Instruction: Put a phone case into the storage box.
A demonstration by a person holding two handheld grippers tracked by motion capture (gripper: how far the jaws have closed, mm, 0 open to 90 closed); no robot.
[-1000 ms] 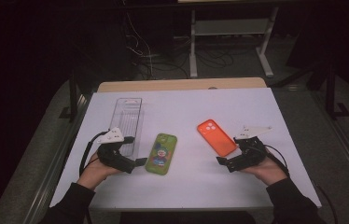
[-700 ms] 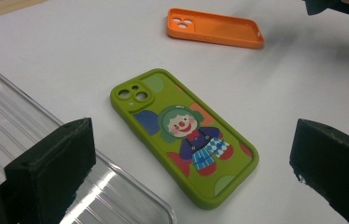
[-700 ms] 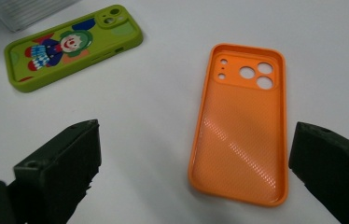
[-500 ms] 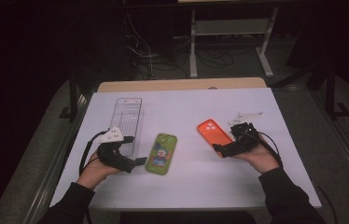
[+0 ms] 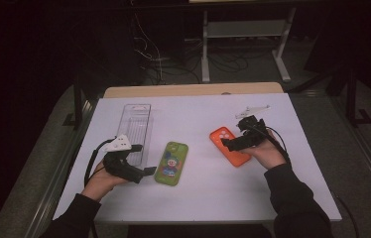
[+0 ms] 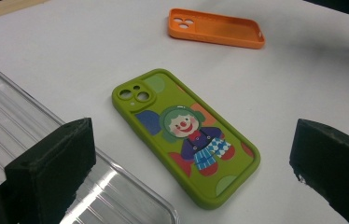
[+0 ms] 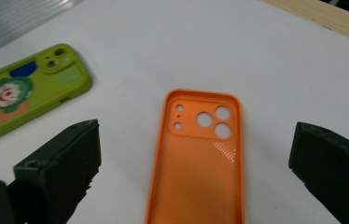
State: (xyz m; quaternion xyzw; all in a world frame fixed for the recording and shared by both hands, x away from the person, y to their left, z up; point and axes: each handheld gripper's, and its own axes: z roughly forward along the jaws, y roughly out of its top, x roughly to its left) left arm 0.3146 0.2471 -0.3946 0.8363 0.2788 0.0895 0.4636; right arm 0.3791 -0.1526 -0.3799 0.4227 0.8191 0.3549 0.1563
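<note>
Right of centre on the tabletop (image 5: 198,198), right tongs (image 5: 230,145) gape over the orange case (image 5: 235,153), left tongs (image 5: 144,171) wide apart beside the green clown case (image 5: 171,162) and clear tray (image 5: 136,124).

orange phone case (image 7: 199,163) | hollow side up, flat on table | green clown case (image 6: 185,135) | printed back up

Both forearms wear dark, near-black long sleeves that end at the wrist. The left gripper (image 5: 150,171) is black and blocky, topped by a pale grey three-cornered plate, with a black cable looping behind it. The right gripper (image 5: 224,144) is black too, with thin black cables curling over its hand (image 5: 267,152). Its blunt jaws show a small screw hole.
</note>
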